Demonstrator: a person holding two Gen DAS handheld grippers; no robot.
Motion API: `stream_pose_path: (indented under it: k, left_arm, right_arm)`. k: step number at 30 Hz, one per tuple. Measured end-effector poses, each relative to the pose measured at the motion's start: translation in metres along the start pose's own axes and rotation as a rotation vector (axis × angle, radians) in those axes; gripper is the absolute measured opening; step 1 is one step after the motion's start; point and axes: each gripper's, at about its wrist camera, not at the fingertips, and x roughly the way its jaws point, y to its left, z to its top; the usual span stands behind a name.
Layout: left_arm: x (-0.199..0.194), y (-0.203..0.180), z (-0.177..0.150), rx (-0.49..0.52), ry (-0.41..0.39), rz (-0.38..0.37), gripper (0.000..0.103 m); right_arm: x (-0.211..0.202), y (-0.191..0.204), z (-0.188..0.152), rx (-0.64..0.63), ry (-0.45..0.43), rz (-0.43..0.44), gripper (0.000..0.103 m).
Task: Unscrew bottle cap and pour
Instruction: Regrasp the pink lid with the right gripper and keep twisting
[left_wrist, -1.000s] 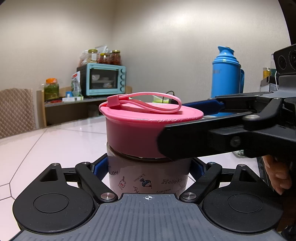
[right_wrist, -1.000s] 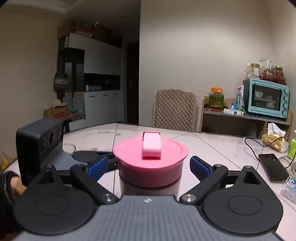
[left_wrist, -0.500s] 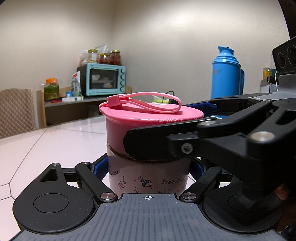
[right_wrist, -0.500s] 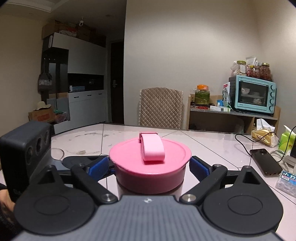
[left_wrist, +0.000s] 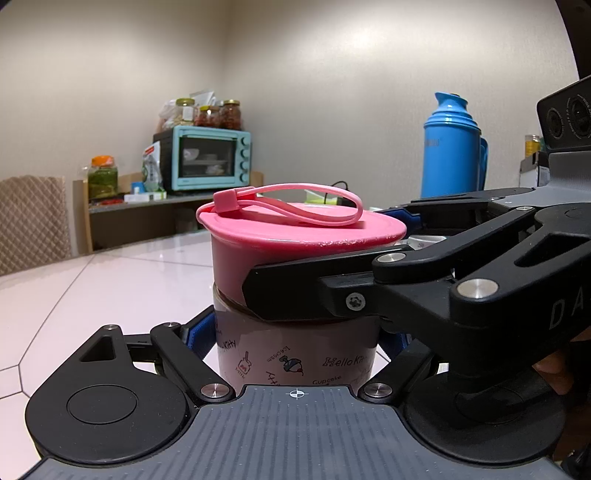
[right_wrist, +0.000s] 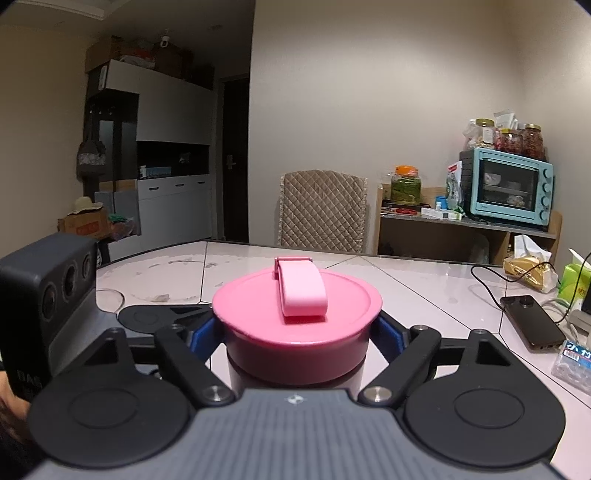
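Note:
A bottle with a cartoon-printed pale body (left_wrist: 295, 354) and a wide pink cap (left_wrist: 295, 236) stands on the white table (left_wrist: 92, 295). A pink strap (right_wrist: 301, 288) lies over the cap. My left gripper (left_wrist: 295, 334) is shut on the bottle body, its blue pads pressed to both sides below the cap. My right gripper (right_wrist: 297, 332) is shut on the pink cap (right_wrist: 295, 328), with one blue pad on each side. In the left wrist view its near black finger (left_wrist: 314, 291) crosses the cap's lower edge. The bottle's base is hidden.
A blue thermos (left_wrist: 452, 147) stands behind the bottle to the right. A teal oven (right_wrist: 509, 186) sits on a shelf by the wall. A phone (right_wrist: 532, 321) with a cable, a tissue pack and a plastic box (right_wrist: 572, 365) lie on the table's right side. A quilted chair (right_wrist: 323, 210) stands beyond.
The right gripper's fingers have closed in onto the pink cap; its near finger slid left across the cap in the left wrist view. The left gripper and bottle have stayed put.

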Motion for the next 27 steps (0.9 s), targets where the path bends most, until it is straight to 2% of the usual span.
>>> stream_pose_path:
  k: [6, 11, 16, 19, 27]
  left_arm:
    - [0.000, 0.000, 0.000, 0.001, 0.000, 0.000, 0.090]
    - [0.000, 0.000, 0.000, 0.001, 0.000, 0.000, 0.090]
    - [0.000, 0.000, 0.000, 0.000, 0.000, 0.000, 0.090]
    - [0.000, 0.001, -0.001, 0.001, 0.000, 0.000, 0.090]
    - [0.001, 0.001, -0.001, 0.001, 0.000, 0.001, 0.090]
  right_arm:
    - [0.000, -0.016, 0.000, -0.032, -0.011, 0.106, 0.085]
    - [0.003, -0.045, 0.001, -0.068, -0.013, 0.288, 0.085]
    - [0.007, -0.062, 0.005, -0.087, -0.018, 0.410, 0.085]
    - [0.008, -0.064, 0.006, -0.090, -0.021, 0.432, 0.085]
    - [0.007, -0.060, 0.012, -0.078, -0.017, 0.420, 0.086]
